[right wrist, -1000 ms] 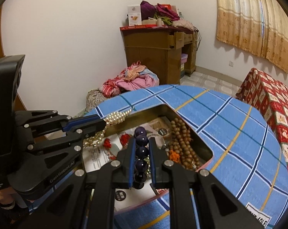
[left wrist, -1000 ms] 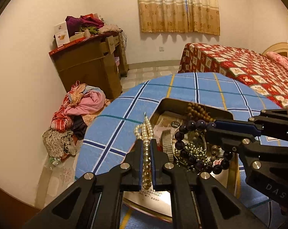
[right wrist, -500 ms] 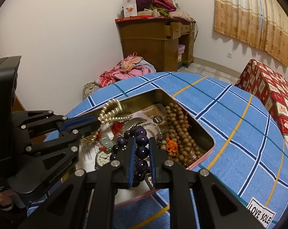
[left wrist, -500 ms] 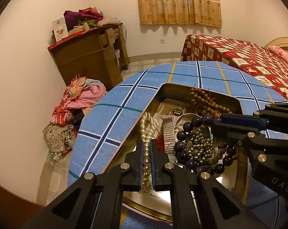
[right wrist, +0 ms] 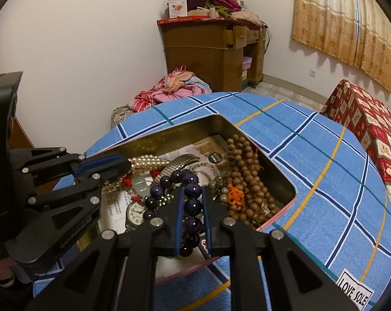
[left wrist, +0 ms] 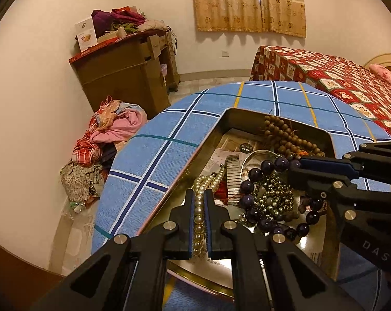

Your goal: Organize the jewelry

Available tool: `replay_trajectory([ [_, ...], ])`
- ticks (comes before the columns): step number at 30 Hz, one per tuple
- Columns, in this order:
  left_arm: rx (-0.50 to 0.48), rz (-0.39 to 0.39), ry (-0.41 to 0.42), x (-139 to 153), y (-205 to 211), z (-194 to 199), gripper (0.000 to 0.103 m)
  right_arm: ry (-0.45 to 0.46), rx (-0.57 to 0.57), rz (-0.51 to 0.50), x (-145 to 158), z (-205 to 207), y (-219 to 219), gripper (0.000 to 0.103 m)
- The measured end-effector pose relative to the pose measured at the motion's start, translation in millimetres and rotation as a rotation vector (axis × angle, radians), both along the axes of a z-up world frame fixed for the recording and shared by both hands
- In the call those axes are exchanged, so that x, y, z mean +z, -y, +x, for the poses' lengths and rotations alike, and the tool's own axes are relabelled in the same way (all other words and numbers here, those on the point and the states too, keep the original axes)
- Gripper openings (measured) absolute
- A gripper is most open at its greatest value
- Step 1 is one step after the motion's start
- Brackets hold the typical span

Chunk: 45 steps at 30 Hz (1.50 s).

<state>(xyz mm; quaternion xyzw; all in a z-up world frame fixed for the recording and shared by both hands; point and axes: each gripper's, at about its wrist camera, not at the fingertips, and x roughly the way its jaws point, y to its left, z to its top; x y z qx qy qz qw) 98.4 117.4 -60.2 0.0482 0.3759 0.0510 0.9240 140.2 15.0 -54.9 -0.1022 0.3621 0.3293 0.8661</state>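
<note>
The left gripper (left wrist: 198,202) clamped pearls (left wrist: 199,215); at three o'clock, the right gripper (right wrist: 193,199) clamped purple beads (right wrist: 193,204) over the tin (left wrist: 247,115).

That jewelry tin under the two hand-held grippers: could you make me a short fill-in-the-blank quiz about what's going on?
1. The left hand-held gripper is shut on a strand of ____ beads.
2. The right hand-held gripper clamps a bracelet of dark ____ beads.
3. The wristwatch lies ____ the metal tin.
4. The tin stands on a blue ____ cloth.

Missing words: pearl; purple; inside; checked
</note>
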Motion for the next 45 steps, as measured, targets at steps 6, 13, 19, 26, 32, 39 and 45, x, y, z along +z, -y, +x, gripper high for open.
replay_trajectory([
  [6, 0.024, 0.006, 0.013, 7.3, 0.5, -8.8, 0.008, 0.008, -0.019, 0.036, 5.7, -3.4, 9.1, 0.031],
  [13, 0.081, -0.019, 0.111, 28.8, -0.9, -39.8, 0.077, 0.056, -0.071, 0.083, 23.7, -26.5, 37.7, 0.053],
  [19, 0.105, -0.06, 0.155, 39.3, 6.2, -70.8, 0.077, 0.07, -0.128, 0.14, 35.6, -48.8, 71.4, 0.054],
  [26, 0.103, -0.07, 0.185, 47.9, 19.8, -89.3, 0.077, 0.087, -0.14, 0.168, 43.1, -59.5, 80.0, 0.057],
  [32, 0.109, -0.078, 0.2, 51.0, 21.7, -93.3, 0.077, 0.092, -0.156, 0.184, 42.8, -62.3, 86.7, 0.057],
  [39, 0.104, -0.081, 0.19, 47.5, 22.7, -96.0, 0.077, 0.099, -0.156, 0.19, 42.9, -66.1, 91.3, 0.061],
  [45, 0.107, -0.081, 0.189, 46.4, 23.4, -95.9, 0.077, 0.095, -0.155, 0.194, 41.1, -67.5, 92.6, 0.061],
])
